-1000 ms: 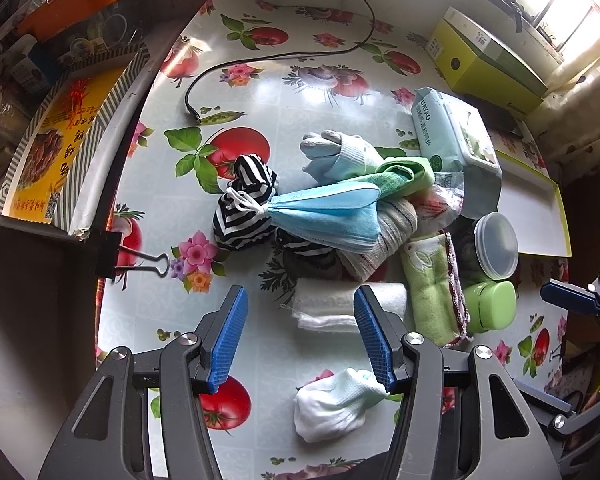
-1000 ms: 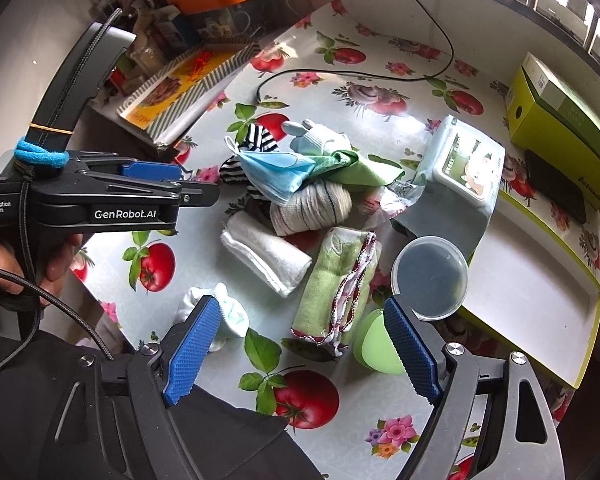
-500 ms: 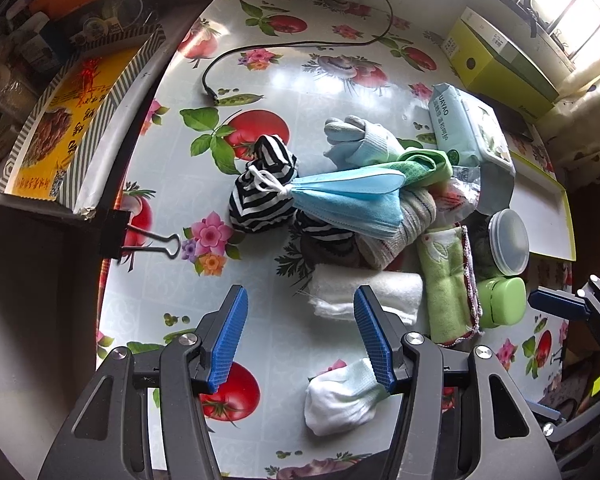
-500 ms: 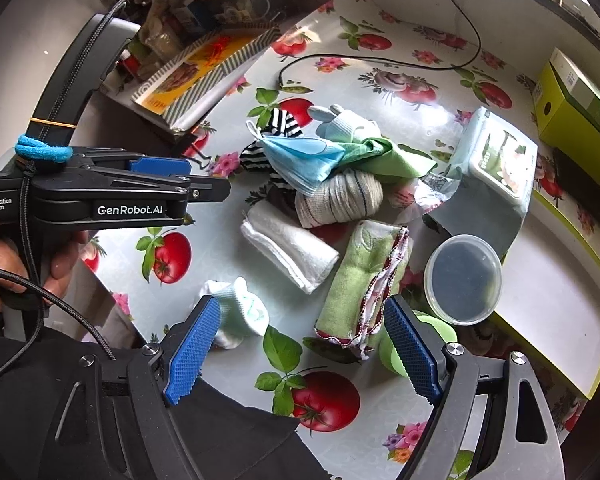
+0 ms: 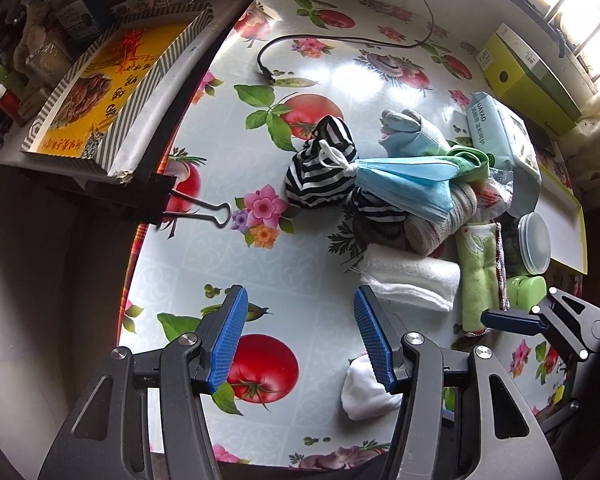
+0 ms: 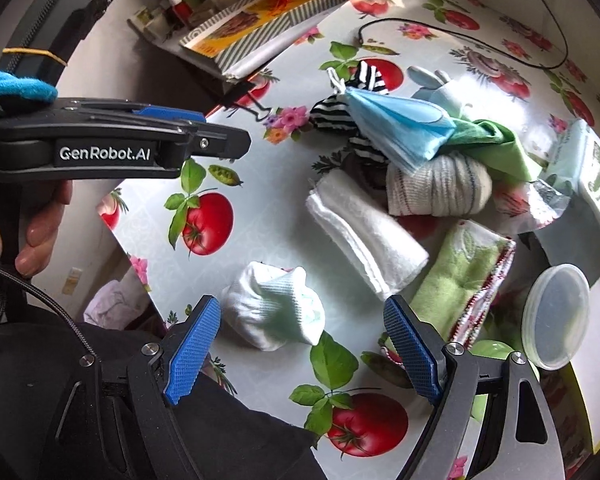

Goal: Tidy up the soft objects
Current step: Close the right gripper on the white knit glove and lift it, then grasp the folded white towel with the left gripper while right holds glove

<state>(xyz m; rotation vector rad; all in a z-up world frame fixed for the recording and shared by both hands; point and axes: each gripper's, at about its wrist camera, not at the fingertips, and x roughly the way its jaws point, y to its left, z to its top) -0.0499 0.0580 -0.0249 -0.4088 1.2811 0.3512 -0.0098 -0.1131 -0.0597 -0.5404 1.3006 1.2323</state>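
Blue-padded jaws of the right gripper (image 6: 302,354) stood wide and empty, a balled white sock (image 6: 276,310) lying on the tablecloth (image 6: 268,220) between them. Wide open too, the left gripper (image 5: 300,340) held nothing; a folded white towel (image 5: 412,282) lay just beyond its right finger.

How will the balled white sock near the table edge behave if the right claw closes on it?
The white sock looks soft and bunched, so it will probably squash rather than resist. It seems light. Its loose folds may unroll when lifted. The right claw stands open just short of it.
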